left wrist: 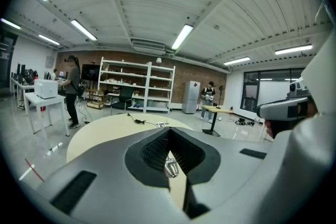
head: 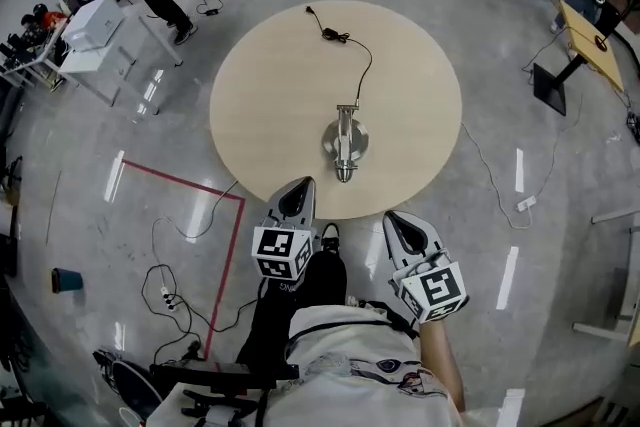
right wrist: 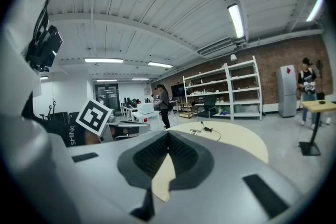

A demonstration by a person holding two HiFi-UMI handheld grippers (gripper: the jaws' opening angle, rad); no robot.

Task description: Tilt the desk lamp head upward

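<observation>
Fingers (right wrist: pixel 149 157) of the right gripper (head: pixel 393 218) and the left gripper (head: pixel 302 185) are closed and empty, short of the counter (head: pixel 250 105). The desk lamp (head: pixel 345 143) stands near the counter's close edge. It looks metal, rigid, smooth and probably base-heavy, so it is best gripped at the lamp head (head: pixel 345 171).

Left gripper (head: pixel 299 189) and right gripper (head: pixel 397 221) side by side, near, pointing far; jaws of both together, empty.

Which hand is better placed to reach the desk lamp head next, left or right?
Left, probably. The left tool sits nearer the desk lamp and its view lines up on it; the right tool hangs farther back.
</observation>
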